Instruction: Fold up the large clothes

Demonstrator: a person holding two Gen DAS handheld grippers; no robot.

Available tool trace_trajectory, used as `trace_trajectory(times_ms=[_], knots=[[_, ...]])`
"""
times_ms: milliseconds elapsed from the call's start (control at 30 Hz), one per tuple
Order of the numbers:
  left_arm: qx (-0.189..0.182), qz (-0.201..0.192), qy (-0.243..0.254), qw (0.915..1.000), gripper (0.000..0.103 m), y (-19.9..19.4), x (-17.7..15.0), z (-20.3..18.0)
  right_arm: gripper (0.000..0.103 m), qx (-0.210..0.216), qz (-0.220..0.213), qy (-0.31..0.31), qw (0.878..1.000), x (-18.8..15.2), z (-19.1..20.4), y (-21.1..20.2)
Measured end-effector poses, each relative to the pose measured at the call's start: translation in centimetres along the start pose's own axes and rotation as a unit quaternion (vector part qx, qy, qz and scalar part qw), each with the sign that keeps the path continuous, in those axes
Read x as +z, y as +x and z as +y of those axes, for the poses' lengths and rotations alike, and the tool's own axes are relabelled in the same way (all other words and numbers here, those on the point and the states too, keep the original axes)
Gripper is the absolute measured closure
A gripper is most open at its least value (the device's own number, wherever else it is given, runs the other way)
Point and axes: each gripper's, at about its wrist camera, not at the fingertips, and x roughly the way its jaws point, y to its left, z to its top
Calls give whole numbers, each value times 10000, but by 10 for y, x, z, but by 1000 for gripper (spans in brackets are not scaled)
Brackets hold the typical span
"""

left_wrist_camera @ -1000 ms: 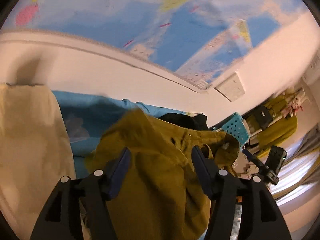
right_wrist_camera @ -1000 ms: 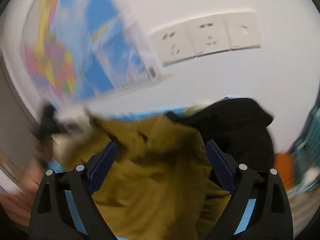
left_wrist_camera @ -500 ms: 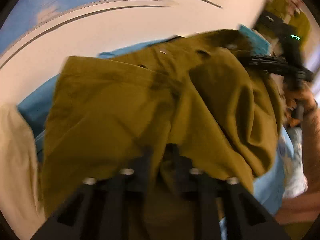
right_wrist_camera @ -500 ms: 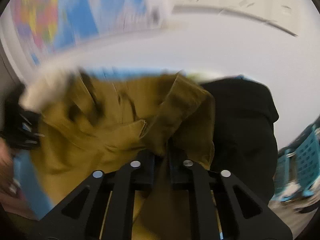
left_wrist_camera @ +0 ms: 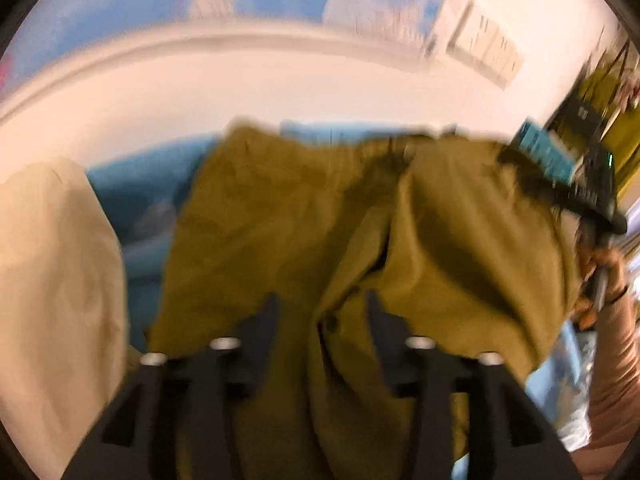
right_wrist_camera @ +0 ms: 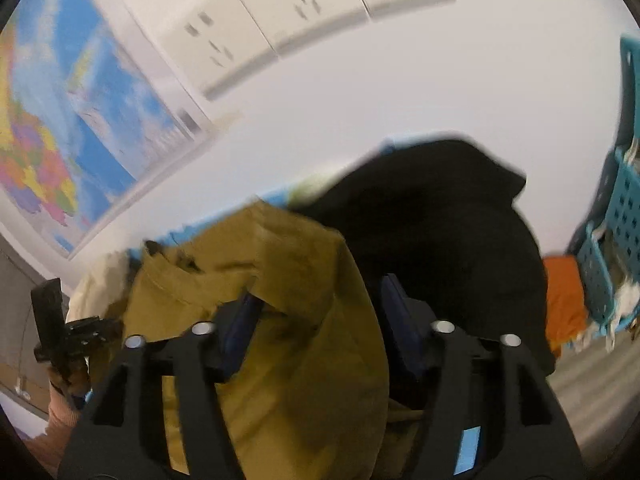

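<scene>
trousers (left_wrist_camera: pixel 288 216) soft, floppy, likely light | grip waistband edge | left gripper (left_wrist_camera: pixel 320 312), right gripper (right_wrist_camera: pixel 316 308) part-open, cloth between, hold unclear

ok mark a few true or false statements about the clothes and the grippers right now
1. The mustard garment runs between the fingers of the left gripper. True.
2. The black garment lies left of the mustard one in the right wrist view. False: it lies to the right.
3. A teal basket shows at the right edge. True.
4. The wall sockets hang below the map. False: they sit up beside it.
</scene>
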Motion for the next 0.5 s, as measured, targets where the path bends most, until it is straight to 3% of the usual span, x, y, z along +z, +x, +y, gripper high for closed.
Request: trace_trajectory(times_ms=[67,133,200,267,333,400,433,500], knots=[[301,-390,180,9986,41,-19,10,1,42,-83,-128,-204,9997,1,12,-13],[463,-502,174,9975,41,-24,26,5,42,-200,-313,-417,9984,-2,25,-28],[826,-441,307,9951,36,-10,44,4,42,-175,-438,-585,9972,-2,44,-28],[1354,-158,610,9888,30,15,56,-1,42,94,-488,-888,9948,-6,71,-27],[1620,202,811,9832,30,38,58,-3,42,322,-386,-1349,9896,-9,106,-20],[1667,499,861,9810,31,52,54,-1,43,635,-154,-1856,9805,-11,141,-3],[1564,523,792,9831,32,55,50,-1,43,764,-42,-2083,9751,-10,161,10],[1318,376,660,9884,34,50,42,-2,53,877,256,-2426,9658,-7,194,39]])
